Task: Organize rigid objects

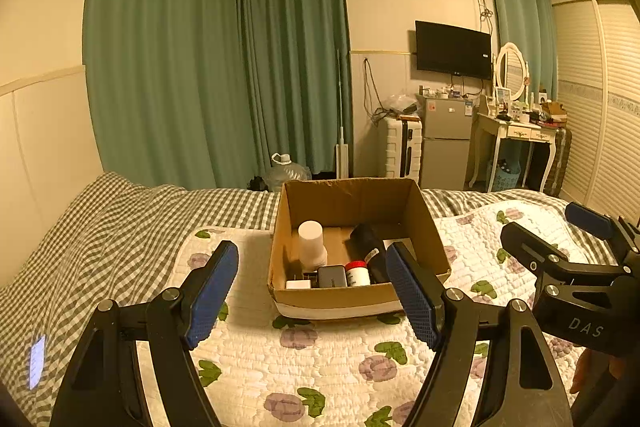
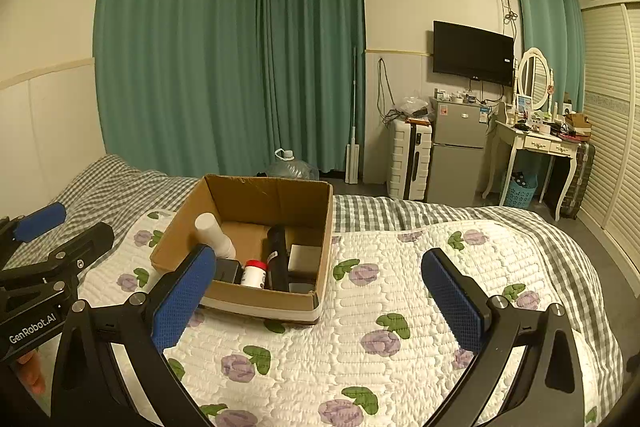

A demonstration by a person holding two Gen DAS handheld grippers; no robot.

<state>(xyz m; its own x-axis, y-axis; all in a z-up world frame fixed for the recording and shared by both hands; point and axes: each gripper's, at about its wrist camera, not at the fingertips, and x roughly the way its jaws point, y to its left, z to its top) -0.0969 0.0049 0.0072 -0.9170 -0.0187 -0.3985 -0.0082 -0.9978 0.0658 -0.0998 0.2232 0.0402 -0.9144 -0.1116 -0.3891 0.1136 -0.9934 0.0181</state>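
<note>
1. The cardboard box (image 1: 352,297) sits on the floral quilt (image 1: 320,359).
2. Inside: a white bottle (image 1: 311,243), a red-capped bottle (image 1: 357,273), a black bottle (image 2: 277,255), chargers.
3. The left gripper (image 1: 320,297) and right gripper (image 2: 320,303) gape, holding nothing.

An open cardboard box (image 1: 356,291) sits on the bed, holding an upright white bottle (image 1: 311,243), red-capped jar (image 1: 357,273), black bottle (image 1: 370,253) and grey charger (image 1: 332,277).

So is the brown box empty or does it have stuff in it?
Not empty: the cardboard box holds a white bottle and a red-capped jar.
</note>
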